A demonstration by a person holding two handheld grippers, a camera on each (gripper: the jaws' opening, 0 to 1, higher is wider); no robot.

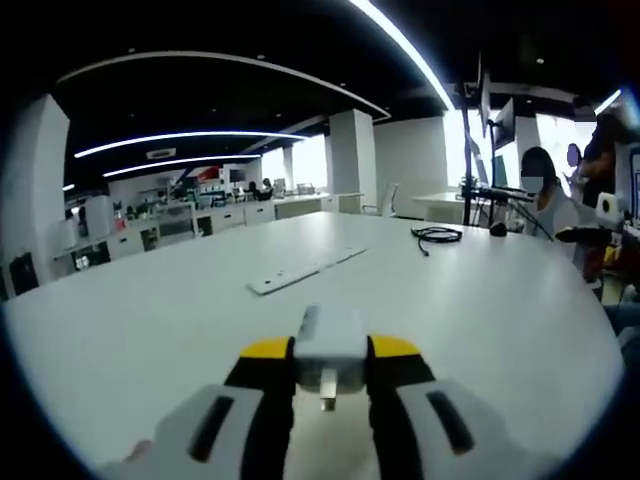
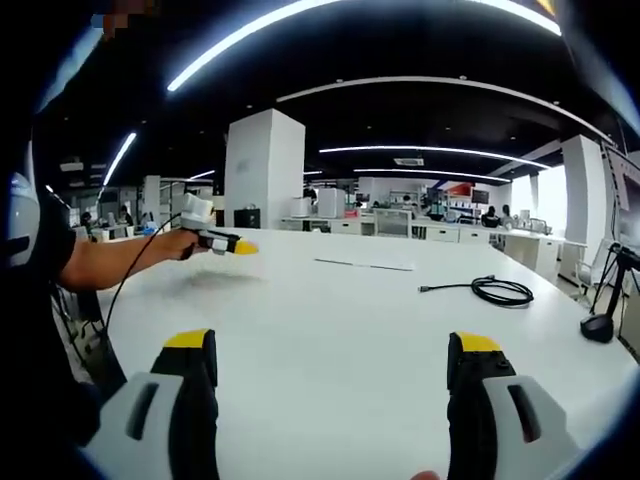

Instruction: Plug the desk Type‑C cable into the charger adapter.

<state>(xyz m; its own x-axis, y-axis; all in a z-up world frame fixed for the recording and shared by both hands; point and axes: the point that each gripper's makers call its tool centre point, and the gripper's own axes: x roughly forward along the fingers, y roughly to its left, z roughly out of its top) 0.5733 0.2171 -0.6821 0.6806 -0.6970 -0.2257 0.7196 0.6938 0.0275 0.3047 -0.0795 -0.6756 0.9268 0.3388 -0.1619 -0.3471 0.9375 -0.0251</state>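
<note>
In the left gripper view, the left gripper [image 1: 328,375] rises from the bottom centre of the frame, its yellow-tipped jaws pinching the white charger adapter [image 1: 330,350] between them. The adapter sits upright in the grip above the white table [image 1: 150,320]. A flat white strip [image 1: 305,270] lies on the table at mid-frame. Further right, the coiled black Type-C cable [image 1: 436,235] rests on the table in the upper right, well apart from the adapter. A seated person [image 1: 548,200] is at the far right edge.

In the right gripper view, a person's forearm [image 2: 115,258] extends from the left edge, holding the left gripper [image 2: 225,243] above the table [image 2: 330,340] in the upper left. The right gripper [image 2: 335,360] occupies the bottom of the frame, its jaws spread wide with nothing between them. The cable [image 2: 500,290] lies at the right of the frame, one end trailing left. A black stand base [image 2: 598,326] sits at the far right.
</note>
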